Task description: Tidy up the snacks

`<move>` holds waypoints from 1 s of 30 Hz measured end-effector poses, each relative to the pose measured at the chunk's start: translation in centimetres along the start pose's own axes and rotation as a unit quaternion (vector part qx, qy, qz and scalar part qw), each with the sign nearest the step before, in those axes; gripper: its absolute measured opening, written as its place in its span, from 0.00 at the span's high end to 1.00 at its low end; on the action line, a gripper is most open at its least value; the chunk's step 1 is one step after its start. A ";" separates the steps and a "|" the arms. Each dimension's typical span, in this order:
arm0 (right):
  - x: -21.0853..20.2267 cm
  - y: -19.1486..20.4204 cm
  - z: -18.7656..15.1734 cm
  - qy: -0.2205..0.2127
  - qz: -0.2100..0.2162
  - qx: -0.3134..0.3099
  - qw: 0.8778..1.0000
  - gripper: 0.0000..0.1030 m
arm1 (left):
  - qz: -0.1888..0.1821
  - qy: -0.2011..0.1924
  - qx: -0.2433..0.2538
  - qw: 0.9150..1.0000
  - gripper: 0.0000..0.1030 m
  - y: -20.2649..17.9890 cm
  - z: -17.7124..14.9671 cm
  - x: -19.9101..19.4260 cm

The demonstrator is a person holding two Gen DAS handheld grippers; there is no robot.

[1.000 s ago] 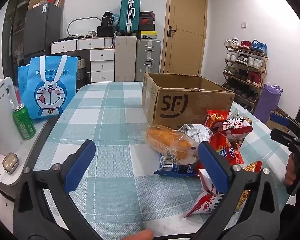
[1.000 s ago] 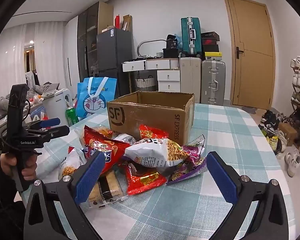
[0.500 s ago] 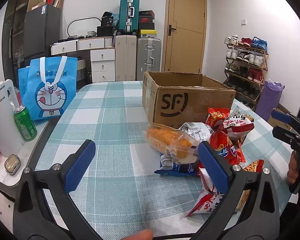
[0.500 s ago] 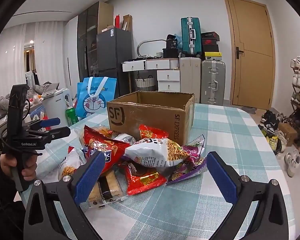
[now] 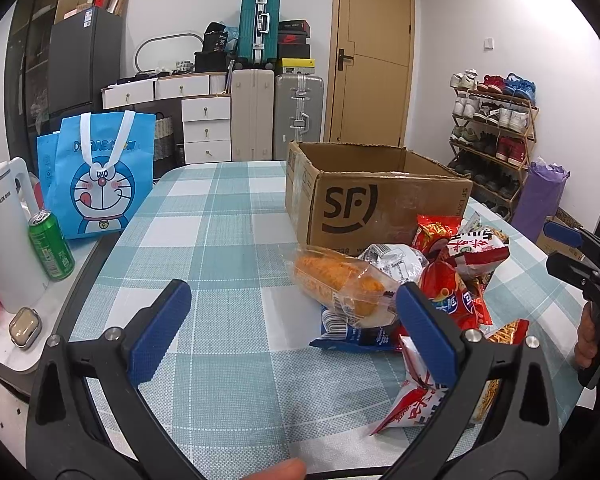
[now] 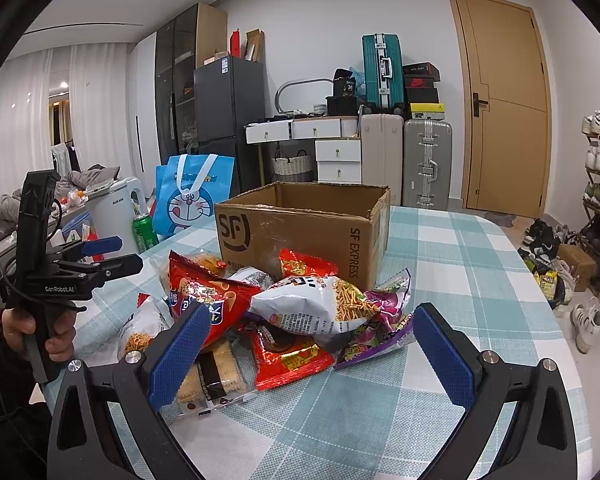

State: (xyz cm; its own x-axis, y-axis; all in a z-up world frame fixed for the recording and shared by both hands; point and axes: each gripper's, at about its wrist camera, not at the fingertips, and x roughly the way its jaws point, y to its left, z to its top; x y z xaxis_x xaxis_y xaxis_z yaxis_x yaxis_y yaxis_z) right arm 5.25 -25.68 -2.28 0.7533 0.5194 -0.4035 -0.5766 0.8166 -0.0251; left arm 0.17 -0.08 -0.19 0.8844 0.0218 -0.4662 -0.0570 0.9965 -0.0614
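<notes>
Inside of the cardboard box [image 6: 300,228] hidden behind its walls.

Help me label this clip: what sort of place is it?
Probably a lived-in home room: a shoe rack beside the door, stacked suitcases, and a fridge behind the table.

Left tongs [image 5: 290,326] and right tongs [image 6: 306,350] both wide apart, empty, level, each hand-held.
</notes>
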 end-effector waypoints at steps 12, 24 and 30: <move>0.0 0.0 0.0 0.000 -0.001 0.000 1.000 0.00 | 0.001 0.002 0.000 1.000 0.01 0.0 0.0 0.1; 0.1 0.0 0.0 0.000 -0.001 0.000 1.000 0.00 | 0.001 0.002 0.000 1.000 0.01 0.1 -0.1 0.0; 0.1 0.0 0.0 0.002 -0.004 -0.002 1.000 0.00 | 0.000 0.003 0.000 1.000 0.01 0.1 0.0 0.0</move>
State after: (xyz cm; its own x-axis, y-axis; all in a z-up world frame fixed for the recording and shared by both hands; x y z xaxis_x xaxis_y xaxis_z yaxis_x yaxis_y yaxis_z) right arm 5.36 -25.66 -2.37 0.7559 0.5124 -0.4075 -0.5724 0.8194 -0.0314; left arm 0.18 0.03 -0.25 0.8819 0.0224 -0.4710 -0.0576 0.9965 -0.0605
